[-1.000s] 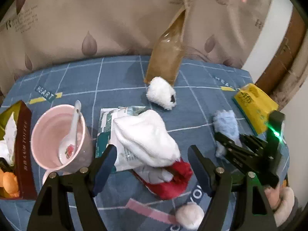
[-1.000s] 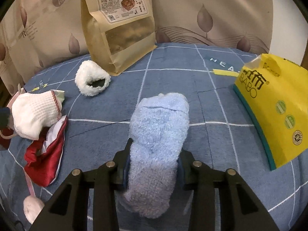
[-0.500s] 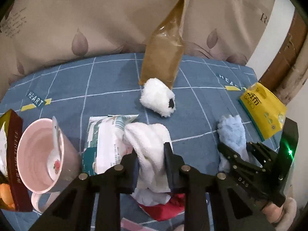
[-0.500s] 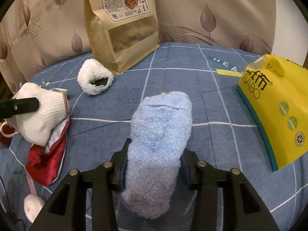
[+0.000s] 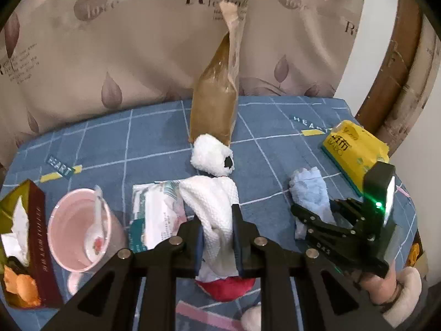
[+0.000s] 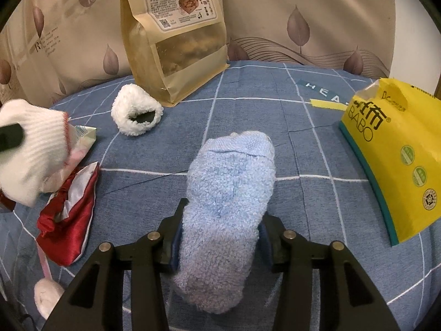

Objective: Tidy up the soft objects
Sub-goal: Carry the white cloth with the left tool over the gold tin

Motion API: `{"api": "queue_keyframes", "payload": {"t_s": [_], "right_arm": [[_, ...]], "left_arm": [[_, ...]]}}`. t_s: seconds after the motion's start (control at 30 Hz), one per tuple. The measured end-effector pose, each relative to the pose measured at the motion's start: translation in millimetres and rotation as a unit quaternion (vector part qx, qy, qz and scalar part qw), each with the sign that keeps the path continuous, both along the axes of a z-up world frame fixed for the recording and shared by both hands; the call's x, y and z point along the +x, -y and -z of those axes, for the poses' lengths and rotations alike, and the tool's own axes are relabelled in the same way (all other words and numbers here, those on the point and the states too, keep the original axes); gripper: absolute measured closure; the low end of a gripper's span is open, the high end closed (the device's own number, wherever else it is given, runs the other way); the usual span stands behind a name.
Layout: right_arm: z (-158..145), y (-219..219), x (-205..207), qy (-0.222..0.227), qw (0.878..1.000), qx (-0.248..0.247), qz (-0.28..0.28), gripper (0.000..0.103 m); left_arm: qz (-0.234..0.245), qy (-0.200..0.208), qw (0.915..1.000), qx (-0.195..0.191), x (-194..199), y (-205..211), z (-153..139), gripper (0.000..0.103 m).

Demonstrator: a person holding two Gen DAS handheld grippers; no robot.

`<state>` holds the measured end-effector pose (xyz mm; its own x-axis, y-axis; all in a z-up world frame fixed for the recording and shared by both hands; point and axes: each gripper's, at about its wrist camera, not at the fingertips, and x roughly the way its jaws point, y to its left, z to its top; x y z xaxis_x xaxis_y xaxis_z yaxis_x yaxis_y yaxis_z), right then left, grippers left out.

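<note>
While white sock hangs pinched in left gripper above red pouch, blue sock sits clamped in right gripper, toe on blue checked tabletop. Fluffy white sock lies near kraft bag. Yellow pack at right.

A right hand-held gripper clamps a fluffy light-blue sock between its two black fingers above a blue checked surface. At far left, a white knitted sock hangs blurred, pinched by a dark finger. Below it lies a red satin pouch. A fuzzy white sock rests just beside a kraft snack bag; a yellow tissue pack sits at right.
</note>
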<state>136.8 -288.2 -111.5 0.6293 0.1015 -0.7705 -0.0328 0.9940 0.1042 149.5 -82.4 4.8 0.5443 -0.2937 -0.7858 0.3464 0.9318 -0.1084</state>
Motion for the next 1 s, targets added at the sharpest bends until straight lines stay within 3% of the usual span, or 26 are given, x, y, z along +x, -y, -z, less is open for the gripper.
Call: {"api": "queue_keyframes", "payload": {"t_s": [0.33,0.63,1.0], "right_arm": [[-0.2,0.0,0.7,-0.001,1.000,-0.002,0.000,0.059],[-0.1,-0.3,0.5,-0.001,1.000,-0.002,0.000,0.059],[-0.2,-0.3,0.9,-0.001,1.000,-0.005,0.000,0.059]], "left_arm": [[-0.017,0.047,0.9985,0.022,-10.8,-29.2,-39.4,0.086],[-0.090,0.076,0.9911,0.064,-3.5,-102.6,-65.3,0.086],[-0.223,0.062,0.9646,0.126,21.2,-240.1,-58.4,0.086]]}}
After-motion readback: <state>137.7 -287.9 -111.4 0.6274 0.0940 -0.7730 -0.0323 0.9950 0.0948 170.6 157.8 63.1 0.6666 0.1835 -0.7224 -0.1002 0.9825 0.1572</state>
